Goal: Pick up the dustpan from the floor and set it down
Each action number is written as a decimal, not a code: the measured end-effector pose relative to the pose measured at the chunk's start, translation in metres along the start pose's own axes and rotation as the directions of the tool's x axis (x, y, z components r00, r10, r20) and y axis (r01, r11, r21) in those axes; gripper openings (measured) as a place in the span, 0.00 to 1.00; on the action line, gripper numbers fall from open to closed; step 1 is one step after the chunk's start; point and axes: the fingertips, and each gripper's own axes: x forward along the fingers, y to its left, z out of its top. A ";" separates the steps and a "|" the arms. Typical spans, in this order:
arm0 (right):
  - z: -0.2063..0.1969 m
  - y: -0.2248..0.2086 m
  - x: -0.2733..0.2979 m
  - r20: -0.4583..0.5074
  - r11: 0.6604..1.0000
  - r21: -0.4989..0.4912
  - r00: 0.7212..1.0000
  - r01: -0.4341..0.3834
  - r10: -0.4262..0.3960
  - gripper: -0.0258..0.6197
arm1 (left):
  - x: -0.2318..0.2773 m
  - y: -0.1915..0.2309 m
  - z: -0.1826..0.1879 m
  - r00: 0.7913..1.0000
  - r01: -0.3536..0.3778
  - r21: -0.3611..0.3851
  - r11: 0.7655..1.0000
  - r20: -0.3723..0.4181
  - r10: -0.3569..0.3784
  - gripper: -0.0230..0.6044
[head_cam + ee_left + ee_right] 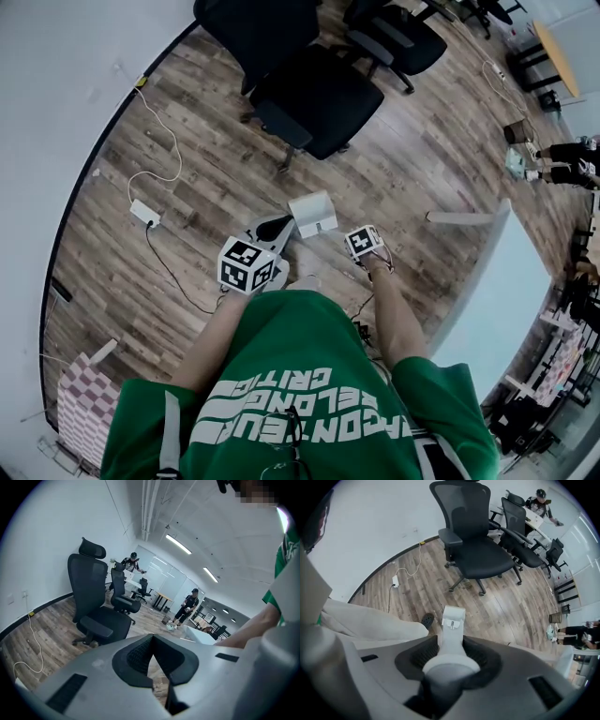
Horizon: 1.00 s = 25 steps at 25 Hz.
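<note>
Right hand-held gripper [451, 644] clamps the dustpan [453, 619] by its handle; the long axis runs straight ahead of the jaws, pan end toward the floor [511, 616]. Left hand-held gripper [152, 639]: jaws together, empty.

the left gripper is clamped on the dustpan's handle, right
Not the left one: the right gripper is clamped on the handle of the dustpan. The right gripper view shows the handle between its jaws.

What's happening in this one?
A person in a green shirt holds a gripper in each hand. The right gripper is clamped on the white dustpan by its handle, above the wooden floor near an office chair. The left gripper is empty, tips together. Whether the dustpan is lifted is unclear.
</note>
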 end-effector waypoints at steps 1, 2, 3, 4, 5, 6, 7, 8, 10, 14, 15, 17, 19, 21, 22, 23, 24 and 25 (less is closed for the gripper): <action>0.001 0.000 0.001 -0.003 1.000 0.002 1.000 -0.003 0.003 0.28 | 0.001 0.000 0.000 1.000 0.006 0.003 1.000 -0.001 -0.006 0.04; 0.002 -0.001 0.000 -0.012 1.000 0.002 1.000 0.005 -0.005 0.28 | 0.002 0.000 0.000 1.000 0.012 0.007 1.000 -0.003 -0.012 0.04; 0.002 -0.002 0.000 -0.019 1.000 0.002 1.000 0.017 -0.017 0.28 | 0.003 -0.001 0.000 1.000 0.020 0.011 1.000 -0.005 -0.020 0.04; 0.002 -0.002 0.000 -0.024 1.000 0.003 0.999 0.027 -0.027 0.28 | 0.004 -0.001 0.000 1.000 0.029 0.015 0.999 -0.008 -0.029 0.04; 0.002 -0.003 0.000 -0.028 0.999 0.004 0.999 0.043 -0.043 0.26 | 0.005 -0.002 0.000 0.999 0.037 0.019 0.999 -0.010 -0.037 0.04; 0.002 -0.004 -0.002 -0.035 0.998 0.001 0.997 0.070 -0.069 0.25 | 0.006 -0.003 0.001 0.999 0.044 0.024 0.999 -0.013 -0.044 0.04; 0.001 -0.005 -0.004 -0.041 0.995 -0.002 0.994 0.098 -0.098 0.24 | 0.006 -0.003 0.001 0.999 0.051 0.029 0.998 -0.016 -0.050 0.04; 0.000 -0.005 -0.004 -0.039 0.993 -0.004 0.993 0.114 -0.114 0.22 | 0.007 -0.003 0.001 0.998 0.057 0.034 0.998 -0.019 -0.057 0.04; -0.001 0.000 0.001 -0.021 0.994 -0.001 0.994 0.109 -0.109 0.21 | 0.009 -0.002 0.002 0.997 0.072 0.045 0.996 -0.028 -0.071 0.04; -0.014 0.003 -0.002 -0.017 0.994 0.025 0.994 0.109 -0.108 0.21 | 0.012 -0.003 0.007 0.993 0.110 0.065 0.992 -0.047 -0.108 0.04; -0.017 0.003 -0.005 -0.014 0.993 0.046 0.994 0.109 -0.109 0.21 | 0.014 -0.003 0.008 0.992 0.121 0.069 0.990 -0.056 -0.117 0.04; -0.019 0.001 -0.013 0.000 0.990 0.092 0.994 0.110 -0.110 0.21 | 0.018 0.000 0.007 0.988 0.140 0.076 0.987 -0.079 -0.134 0.04; -0.027 0.002 -0.023 0.012 0.982 0.148 0.993 0.114 -0.117 0.21 | 0.023 -0.001 0.003 0.981 0.169 0.080 0.982 -0.107 -0.160 0.04; -0.040 0.003 -0.035 0.026 0.971 0.205 0.991 0.122 -0.130 0.21 | 0.029 -0.006 -0.001 0.971 0.208 0.086 0.974 -0.133 -0.196 0.04; -0.045 0.002 -0.042 0.037 0.964 0.231 0.989 0.128 -0.140 0.21 | 0.033 -0.009 -0.002 0.967 0.226 0.091 0.970 -0.145 -0.212 0.04; -0.050 0.001 -0.049 0.051 0.957 0.258 0.987 0.132 -0.150 0.21 | 0.037 -0.011 -0.003 0.961 0.243 0.098 0.965 -0.156 -0.226 0.04; -0.056 0.000 -0.058 0.064 0.947 0.289 0.985 0.137 -0.162 0.21 | 0.042 -0.014 -0.003 0.956 0.261 0.103 0.960 -0.166 -0.242 0.04; -0.063 -0.002 -0.067 0.074 0.936 0.324 0.982 0.140 -0.173 0.21 | 0.047 -0.019 -0.001 0.950 0.280 0.107 0.954 -0.175 -0.259 0.04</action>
